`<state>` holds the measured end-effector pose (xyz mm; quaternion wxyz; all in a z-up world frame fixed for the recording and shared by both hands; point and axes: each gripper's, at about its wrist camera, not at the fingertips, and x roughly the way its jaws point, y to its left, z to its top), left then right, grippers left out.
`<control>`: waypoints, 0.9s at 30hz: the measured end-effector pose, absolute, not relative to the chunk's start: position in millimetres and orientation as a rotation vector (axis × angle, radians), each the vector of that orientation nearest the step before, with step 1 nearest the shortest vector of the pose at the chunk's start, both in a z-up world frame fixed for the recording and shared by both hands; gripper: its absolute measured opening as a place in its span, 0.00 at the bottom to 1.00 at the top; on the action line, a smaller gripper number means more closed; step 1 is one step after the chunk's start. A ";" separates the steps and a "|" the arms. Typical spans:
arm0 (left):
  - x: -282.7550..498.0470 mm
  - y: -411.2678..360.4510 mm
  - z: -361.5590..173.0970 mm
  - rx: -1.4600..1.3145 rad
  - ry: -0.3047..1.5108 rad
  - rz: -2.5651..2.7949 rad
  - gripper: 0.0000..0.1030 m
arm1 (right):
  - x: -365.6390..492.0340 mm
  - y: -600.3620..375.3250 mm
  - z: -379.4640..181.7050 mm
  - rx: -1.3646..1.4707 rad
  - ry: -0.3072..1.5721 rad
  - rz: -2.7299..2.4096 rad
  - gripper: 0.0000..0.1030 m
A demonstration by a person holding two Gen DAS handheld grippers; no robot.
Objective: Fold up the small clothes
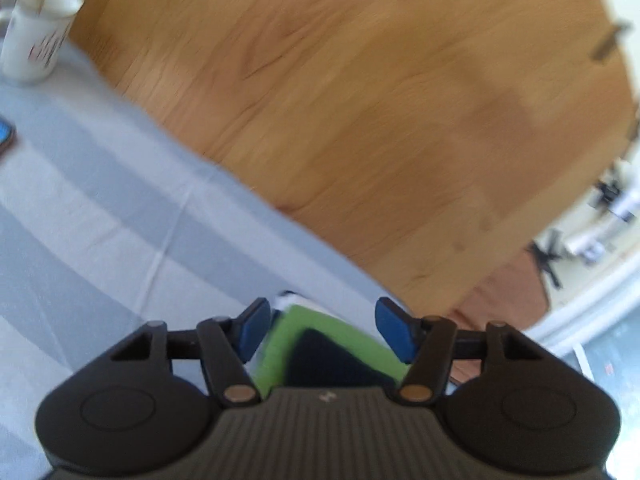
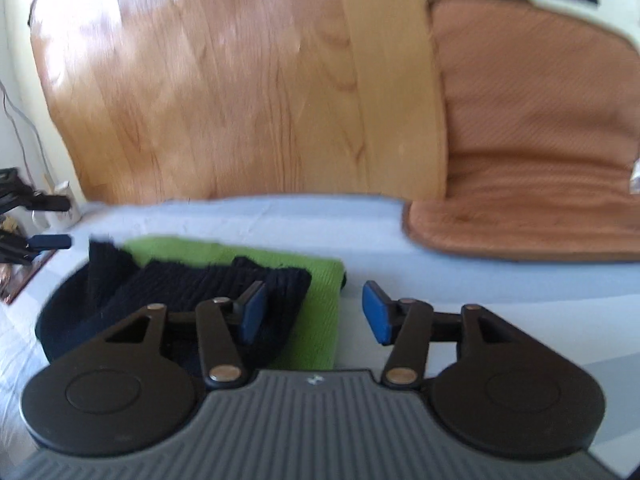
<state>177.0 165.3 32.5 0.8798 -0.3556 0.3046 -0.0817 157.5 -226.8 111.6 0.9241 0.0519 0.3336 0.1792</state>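
While both claws stand wide apart and grip nothing, the clothes lie stacked on the pale striped cloth (image 2: 248,220).

The right gripper (image 2: 312,312) hovers over the black knit garment (image 2: 180,280), which lies on the green garment (image 2: 320,300); the left gripper (image 1: 320,330) hovers above the same pile. Farther off stand a white mug (image 1: 36,44), a wooden panel (image 2: 240,80) and an orange cushion (image 2: 532,128).

Bright daylight, soft shadows. Both views motion-blurred, esp. the tan wooden headboard panel (image 1: 360,100); pale glare washes its upper left in the right view. Strong fisheye bending at edges; blurry white ceramic mug (image 1: 34,40).
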 end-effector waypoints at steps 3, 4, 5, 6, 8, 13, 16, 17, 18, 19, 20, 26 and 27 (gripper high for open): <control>143.7 132.6 48.0 -0.610 0.563 -0.249 0.57 | 147.2 -219.1 125.0 0.119 0.583 0.366 0.54; 130.9 118.8 50.9 -0.538 0.530 -0.252 0.57 | 140.2 -214.3 128.3 0.122 0.548 0.380 0.54; 119.5 104.4 51.8 -0.460 0.499 -0.247 0.57 | 132.7 -208.7 130.1 0.121 0.525 0.397 0.54; 110.6 89.4 50.5 -0.383 0.477 -0.246 0.55 | 127.0 -203.1 130.1 0.121 0.509 0.420 0.54; 100.3 64.0 44.2 -0.270 0.474 -0.264 0.47 | 115.5 -191.3 124.6 0.131 0.507 0.465 0.53; 121.0 37.6 -5.1 -0.061 0.578 -0.135 0.23 | 128.5 -169.0 82.6 -0.060 0.615 0.461 0.45; 129.3 39.6 -18.4 -0.014 0.575 -0.099 0.22 | 146.3 -197.3 66.2 0.088 0.657 0.446 0.52; 129.8 40.3 -17.3 -0.030 0.586 -0.093 0.22 | 147.6 -201.4 63.9 0.125 0.661 0.441 0.53; 129.8 40.2 -18.6 -0.034 0.586 -0.090 0.22 | 146.0 -200.9 63.8 0.120 0.659 0.440 0.53; 128.8 37.9 -20.6 -0.018 0.579 -0.087 0.22 | 145.5 -200.8 63.7 0.113 0.658 0.439 0.53; 127.6 37.1 -21.4 -0.002 0.575 -0.084 0.22 | 146.4 -201.0 63.0 0.114 0.659 0.441 0.53; 128.4 36.6 -20.0 -0.007 0.572 -0.073 0.22 | 148.4 -204.8 60.9 0.128 0.661 0.450 0.53; 127.6 37.1 -19.7 -0.008 0.570 -0.072 0.22 | 146.1 -201.8 63.7 0.127 0.661 0.451 0.53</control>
